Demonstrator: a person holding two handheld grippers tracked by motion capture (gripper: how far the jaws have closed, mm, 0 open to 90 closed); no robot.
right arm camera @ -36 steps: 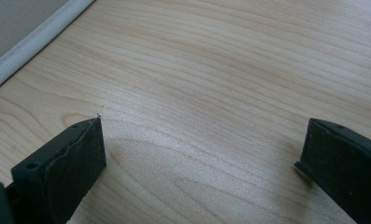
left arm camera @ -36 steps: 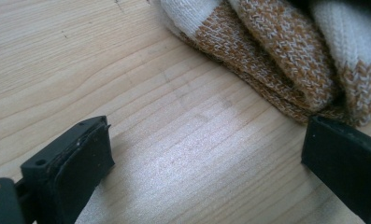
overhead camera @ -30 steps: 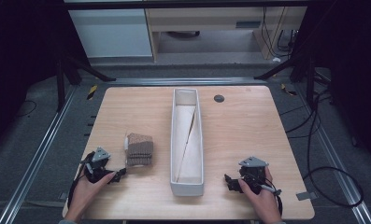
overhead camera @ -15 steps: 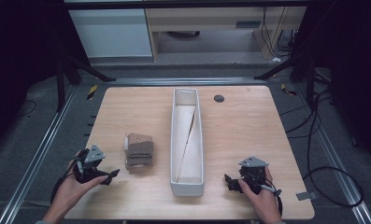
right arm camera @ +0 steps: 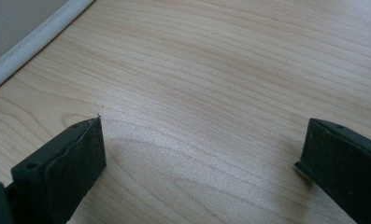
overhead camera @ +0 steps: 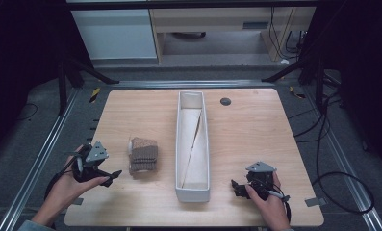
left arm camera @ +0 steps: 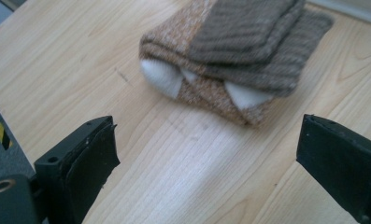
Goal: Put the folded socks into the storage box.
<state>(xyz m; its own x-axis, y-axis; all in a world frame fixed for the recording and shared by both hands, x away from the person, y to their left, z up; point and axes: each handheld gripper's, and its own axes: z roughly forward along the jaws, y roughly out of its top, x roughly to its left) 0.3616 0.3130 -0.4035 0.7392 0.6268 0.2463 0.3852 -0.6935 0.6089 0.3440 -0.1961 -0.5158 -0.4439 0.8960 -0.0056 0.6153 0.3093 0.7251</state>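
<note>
The folded socks (overhead camera: 143, 154) lie flat on the surface (overhead camera: 256, 125), left of the long white tray (overhead camera: 193, 192) and just apart from its wall. That spot looks chosen for the work: the bundle sits squarely in the left hand's reach, with bare wood all round it so a jaw can slide in on either side.

The left hand-held gripper (overhead camera: 112, 175) hovers near the front left corner, a little short of the socks, its jaws spread wide and pointed at them. In the left gripper view the bundle (left arm camera: 234, 56) sits between and beyond the two black jaws, not touched by either. Holding the jaws this far apart fits the width of the bundle, so I judge an approach for a grasp is in hand and not yet closed.

The right hand-held gripper (overhead camera: 236, 188) rests low by the tray's near right side, jaws also well apart with only bare wood between them in the right gripper view. It seems parked out of the way, close enough to steady the tray if needed.

The socks are a ribbed knit, folded over into a thick pad. The upper layers are grey-brown, the lower ones a speckled orange-tan, and two white patches show at the near folded edge. The fabric looks soft and loose-layered, so a shallow pinch could lift only the top fold
</note>
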